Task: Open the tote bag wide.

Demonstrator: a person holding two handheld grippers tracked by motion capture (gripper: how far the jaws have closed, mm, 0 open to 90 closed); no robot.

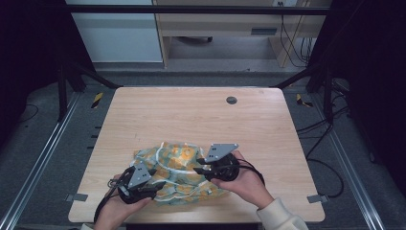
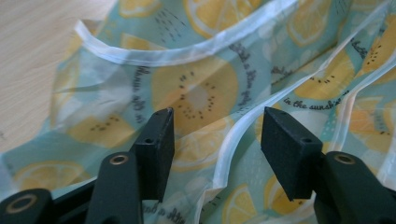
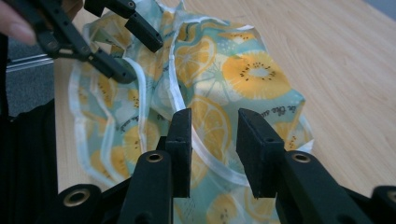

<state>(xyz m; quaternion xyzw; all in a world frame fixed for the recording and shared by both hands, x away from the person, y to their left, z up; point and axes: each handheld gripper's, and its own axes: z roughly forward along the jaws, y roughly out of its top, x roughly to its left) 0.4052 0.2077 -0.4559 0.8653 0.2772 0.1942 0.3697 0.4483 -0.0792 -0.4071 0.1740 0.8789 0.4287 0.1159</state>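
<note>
Risk: slipping off lemon-print plastic bag at table's 6 o'clock | left gripper, right gripper: jaws apart, gripping nothing | cause: slick, crumpled film.

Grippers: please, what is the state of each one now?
Left gripper: open above the crumpled teal lemon-print plastic sheet, holding nothing.
Right gripper: open, same sheet between jaws, not pinched.

The wooden table was light-coloured w/ a small round dark grommet near its far edge, approx. in the middle. Black frame bars stood around it, and metal rails ran along the grey floor on both sides. Behind were a white cabinet, a wooden desk and black cables hanging at right.
</note>
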